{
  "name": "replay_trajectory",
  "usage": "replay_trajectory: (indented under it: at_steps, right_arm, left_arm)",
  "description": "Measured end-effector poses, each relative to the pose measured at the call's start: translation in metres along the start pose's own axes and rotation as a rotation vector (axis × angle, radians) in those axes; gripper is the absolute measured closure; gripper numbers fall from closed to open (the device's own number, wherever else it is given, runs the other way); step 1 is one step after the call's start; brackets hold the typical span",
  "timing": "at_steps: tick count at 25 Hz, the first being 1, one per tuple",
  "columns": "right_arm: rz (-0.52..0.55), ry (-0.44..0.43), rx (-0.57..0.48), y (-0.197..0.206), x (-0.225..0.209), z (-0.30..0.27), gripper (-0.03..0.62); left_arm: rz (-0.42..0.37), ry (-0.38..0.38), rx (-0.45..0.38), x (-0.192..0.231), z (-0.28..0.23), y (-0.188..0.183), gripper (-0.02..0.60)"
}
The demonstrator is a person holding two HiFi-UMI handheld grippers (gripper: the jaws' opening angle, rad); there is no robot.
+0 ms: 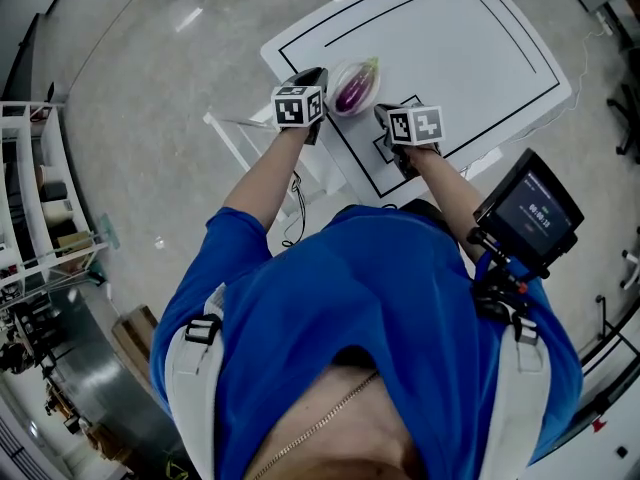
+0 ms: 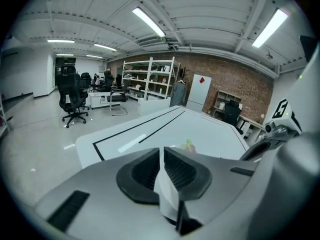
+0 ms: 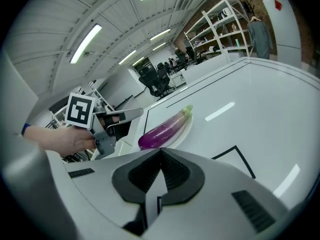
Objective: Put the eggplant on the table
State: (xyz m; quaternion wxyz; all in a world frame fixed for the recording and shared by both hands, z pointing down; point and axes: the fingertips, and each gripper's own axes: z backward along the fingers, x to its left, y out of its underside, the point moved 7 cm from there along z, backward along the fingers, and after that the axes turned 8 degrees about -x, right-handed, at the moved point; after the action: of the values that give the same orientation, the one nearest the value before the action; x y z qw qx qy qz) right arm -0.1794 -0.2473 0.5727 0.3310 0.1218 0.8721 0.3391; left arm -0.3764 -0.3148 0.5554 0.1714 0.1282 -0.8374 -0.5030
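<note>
Left claw (image 2: 161, 153) closed, empty. Right claw (image 3: 161, 154) closed, empty. Eggplant (image 3: 162, 130) sits on plate (image 3: 187, 127) on desk (image 1: 450, 48), just ahead-left of right claw. Risk: closed jaws bump it, eggplant rolls or plate skids toward desk edge.

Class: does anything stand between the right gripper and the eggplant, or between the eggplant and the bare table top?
Nothing visible does. The eggplant lies on a plate ahead of the right gripper, with only open air between them, and bare table lies right beside the plate.
</note>
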Motion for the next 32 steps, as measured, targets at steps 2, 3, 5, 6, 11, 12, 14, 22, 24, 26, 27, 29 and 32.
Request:
replay_trajectory:
  at_steps: [2, 3, 5, 6, 11, 12, 14, 22, 24, 26, 27, 29, 32]
  right_arm:
    - [-0.003, -0.001, -0.025, -0.007, 0.001, 0.004, 0.592]
    - [-0.007, 0.0, -0.037, -0.01, 0.001, 0.007, 0.592]
    - [-0.016, 0.003, -0.056, -0.015, 0.002, 0.013, 0.592]
    - [-0.019, 0.004, -0.064, -0.016, 0.002, 0.016, 0.592]
    - [-0.018, -0.012, -0.108, -0.023, 0.005, 0.028, 0.592]
    - [-0.016, -0.015, -0.114, -0.024, 0.007, 0.03, 0.592]
    - [-0.007, -0.022, -0.122, -0.026, 0.012, 0.034, 0.592]
    - [0.032, -0.118, -0.189, -0.041, 0.049, 0.06, 0.592]
    - [0.041, -0.136, -0.204, -0.049, 0.058, 0.058, 0.592]
    - [0.045, -0.151, -0.216, -0.044, 0.058, 0.077, 0.592]
    - [0.046, -0.157, -0.224, -0.034, 0.052, 0.097, 0.592]
    - [0.047, -0.163, -0.239, -0.01, 0.037, 0.145, 0.592]
    - [0.048, -0.167, -0.255, 0.0, 0.032, 0.171, 0.592]
  left_arm:
    - [0.043, -0.008, -0.03, 0.002, 0.01, -0.001, 0.572]
    - [0.065, -0.005, -0.042, 0.002, 0.014, -0.002, 0.572]
    - [0.107, 0.01, -0.065, 0.0, 0.023, -0.003, 0.572]
    - [0.127, 0.018, -0.077, -0.002, 0.028, -0.003, 0.574]
    - [0.204, 0.059, -0.151, -0.011, 0.052, -0.009, 0.574]
    - [0.216, 0.064, -0.164, -0.014, 0.058, -0.01, 0.574]
    - [0.245, 0.072, -0.188, -0.02, 0.071, -0.012, 0.574]
    - [0.351, 0.078, -0.263, -0.042, 0.125, -0.012, 0.574]
    - [0.371, 0.07, -0.278, -0.035, 0.132, -0.016, 0.574]
    - [0.387, 0.061, -0.285, -0.05, 0.141, -0.011, 0.574]
    - [0.388, 0.056, -0.288, -0.07, 0.148, -0.005, 0.574]
    - [0.384, 0.046, -0.292, -0.118, 0.162, 0.009, 0.574]
    - [0.384, 0.035, -0.297, -0.139, 0.172, 0.018, 0.574]
